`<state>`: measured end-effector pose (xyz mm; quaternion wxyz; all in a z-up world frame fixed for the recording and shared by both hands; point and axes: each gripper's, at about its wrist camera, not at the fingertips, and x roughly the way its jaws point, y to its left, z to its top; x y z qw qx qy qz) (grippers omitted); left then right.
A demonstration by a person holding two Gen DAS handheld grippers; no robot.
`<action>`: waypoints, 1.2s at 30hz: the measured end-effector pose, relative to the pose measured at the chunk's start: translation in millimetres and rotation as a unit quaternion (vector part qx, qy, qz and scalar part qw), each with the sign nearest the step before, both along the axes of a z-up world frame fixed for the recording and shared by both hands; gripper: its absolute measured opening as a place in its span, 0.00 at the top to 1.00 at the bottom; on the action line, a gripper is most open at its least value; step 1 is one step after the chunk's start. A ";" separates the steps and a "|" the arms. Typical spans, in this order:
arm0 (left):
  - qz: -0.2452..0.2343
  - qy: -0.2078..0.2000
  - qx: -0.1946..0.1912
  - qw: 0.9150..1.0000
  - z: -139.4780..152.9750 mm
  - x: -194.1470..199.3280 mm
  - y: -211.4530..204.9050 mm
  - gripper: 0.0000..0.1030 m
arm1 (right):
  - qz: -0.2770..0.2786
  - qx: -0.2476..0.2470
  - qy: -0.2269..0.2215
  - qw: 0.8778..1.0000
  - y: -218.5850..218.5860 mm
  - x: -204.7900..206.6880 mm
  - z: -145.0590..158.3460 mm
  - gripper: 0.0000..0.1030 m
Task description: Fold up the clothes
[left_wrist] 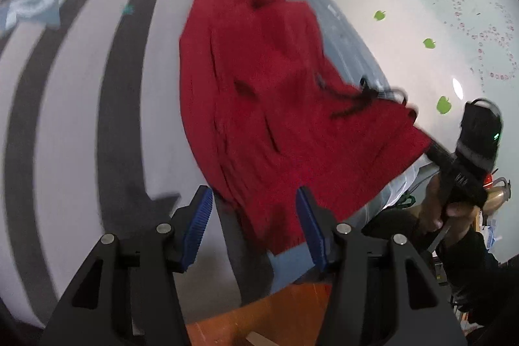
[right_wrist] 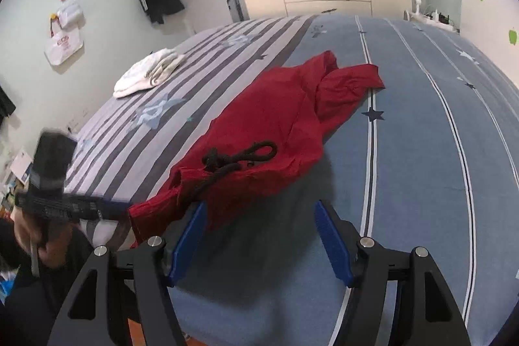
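Presently one red garment [right_wrist: 275,132], thin wrinkled cloth with a black drawstring [right_wrist: 240,156], lies spread on the striped bed [right_wrist: 421,151]. Both grippers sit at its near hem: left gripper [left_wrist: 253,222] fingers released astride the edge, right gripper [right_wrist: 259,240] fingers released, gripping nothing. One white folded pile [right_wrist: 146,73] rests beyond the garment.

Hidden or unclear from my two claws: the near hem of the red garment [right_wrist: 259,132] drops behind my right gripper [right_wrist: 259,235]'s left finger, and in the left wrist view motion blur smears its drawstring [left_wrist: 360,101]. The white cloth pile [right_wrist: 147,72] is too small for me to identify. My left gripper [left_wrist: 254,227]'s body is cut off at the frame's bottom.
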<state>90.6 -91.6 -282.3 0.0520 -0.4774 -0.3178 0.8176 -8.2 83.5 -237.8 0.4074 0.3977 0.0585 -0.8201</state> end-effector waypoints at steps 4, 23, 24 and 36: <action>-0.022 -0.002 -0.024 0.999 -10.6 -6.5 28.1 0.53 | -0.018 0.000 -0.005 1.000 0.0 -1.0 -8.3 0.37; 0.108 0.208 -0.249 0.940 217.3 -26.8 -90.0 0.99 | -0.033 -0.035 -0.022 0.999 -40.1 24.7 3.8 0.37; 0.119 0.210 -0.264 0.934 227.3 -25.5 -101.2 1.00 | -0.023 -0.034 -0.027 0.999 -52.3 31.3 2.0 0.37; 0.147 0.090 -0.225 0.959 137.1 14.0 -207.1 1.00 | 0.031 0.036 -0.035 0.998 -141.0 97.2 -38.6 0.34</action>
